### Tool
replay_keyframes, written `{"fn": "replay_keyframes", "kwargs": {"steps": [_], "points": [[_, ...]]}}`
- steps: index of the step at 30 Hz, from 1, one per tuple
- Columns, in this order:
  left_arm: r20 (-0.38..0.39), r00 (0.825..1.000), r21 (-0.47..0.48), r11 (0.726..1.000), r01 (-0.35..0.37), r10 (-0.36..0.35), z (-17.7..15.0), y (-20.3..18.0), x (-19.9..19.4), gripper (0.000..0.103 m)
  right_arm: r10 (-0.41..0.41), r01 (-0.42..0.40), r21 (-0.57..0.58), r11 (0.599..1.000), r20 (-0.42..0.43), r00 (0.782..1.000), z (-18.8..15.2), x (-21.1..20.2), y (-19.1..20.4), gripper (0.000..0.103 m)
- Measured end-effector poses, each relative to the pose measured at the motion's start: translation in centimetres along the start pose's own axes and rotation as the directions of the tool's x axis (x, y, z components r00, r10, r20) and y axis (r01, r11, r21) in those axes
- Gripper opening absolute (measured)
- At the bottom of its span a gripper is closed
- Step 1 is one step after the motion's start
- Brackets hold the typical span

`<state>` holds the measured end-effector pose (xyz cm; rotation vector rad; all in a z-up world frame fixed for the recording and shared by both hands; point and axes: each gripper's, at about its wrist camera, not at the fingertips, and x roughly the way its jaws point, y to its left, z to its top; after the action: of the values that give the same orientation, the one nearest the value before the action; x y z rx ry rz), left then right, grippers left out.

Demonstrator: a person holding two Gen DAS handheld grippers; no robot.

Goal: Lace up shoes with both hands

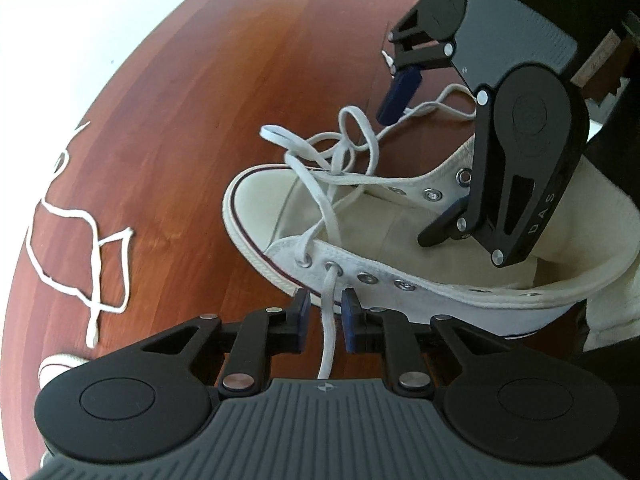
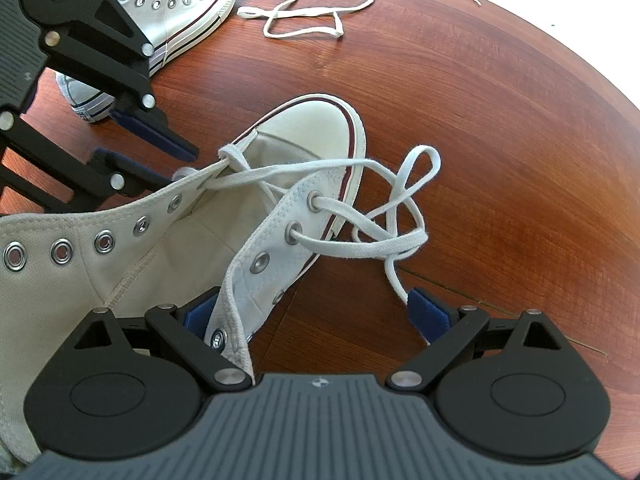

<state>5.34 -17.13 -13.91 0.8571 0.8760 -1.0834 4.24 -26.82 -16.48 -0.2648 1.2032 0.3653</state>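
Left wrist view. At bottom centre, left tongs (image 1: 326, 308), pointing down at a reddish wooden bench (image 1: 200, 100). Narrowly parted, with a white shoelace (image 1: 327, 332) running down between the blue pads (image 1: 303, 312) from the second eyelet of the near flap; a slim gap on each side of it, so not clamped. Filling the middle of the frame, a white canvas high-top sneaker (image 1: 360, 232), toe cap towards the left, only its lowest eyelets threaded. Above the toe, the other end of the shoelace tangled in loose loops. At upper right, right tongs (image 1: 414, 172), spread wide astride the far eyelet flap. At left, a second, loose lace (image 1: 96, 248) strewn on the bench.

Right wrist view. At bottom, right tongs (image 2: 312, 312), standing wide open and gripping nothing. Just beside the left pad (image 2: 198, 314), the eyelet flap of the high-top sneaker (image 2: 304, 128). Touching or nearly touching the right pad, the tip of the shoelace (image 2: 360, 248); cannot tell which. At upper left, left tongs (image 2: 176, 166) by the far flap near the toe, slightly apart. Behind them, a second sneaker (image 2: 180, 12) without laces, and along the top the loose lace (image 2: 304, 32).
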Motion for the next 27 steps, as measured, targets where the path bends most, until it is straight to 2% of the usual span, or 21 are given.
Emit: {"fn": "replay_keyframes", "kwargs": {"steps": [1, 11, 16, 27], "points": [[0.009, 1.000, 0.003, 1.000, -0.006, 0.006, 0.0, 0.0, 0.0, 0.006, -0.001, 0.001, 0.000, 1.000, 0.000, 1.000, 0.0, 0.0, 0.0, 0.096], [0.023, 0.999, -0.044, 0.999, -0.032, 0.033, -0.8, 0.0, -0.2, 0.003, -0.003, 0.003, 0.002, 1.000, -0.001, 1.000, 0.2, 0.0, 0.1, 0.096], [-0.003, 0.999, -0.089, 0.995, -0.048, 0.048, -2.2, 0.6, -0.4, 0.003, -0.006, 0.006, 0.009, 1.000, -0.001, 1.000, 0.1, 0.0, 0.3, 0.096], [-0.096, 0.992, -0.201, 0.975, -0.097, 0.079, -7.5, 2.2, -1.9, 0.002, -0.005, 0.005, 0.009, 1.000, -0.001, 1.000, 0.1, -0.2, 0.3, 0.096]]}}
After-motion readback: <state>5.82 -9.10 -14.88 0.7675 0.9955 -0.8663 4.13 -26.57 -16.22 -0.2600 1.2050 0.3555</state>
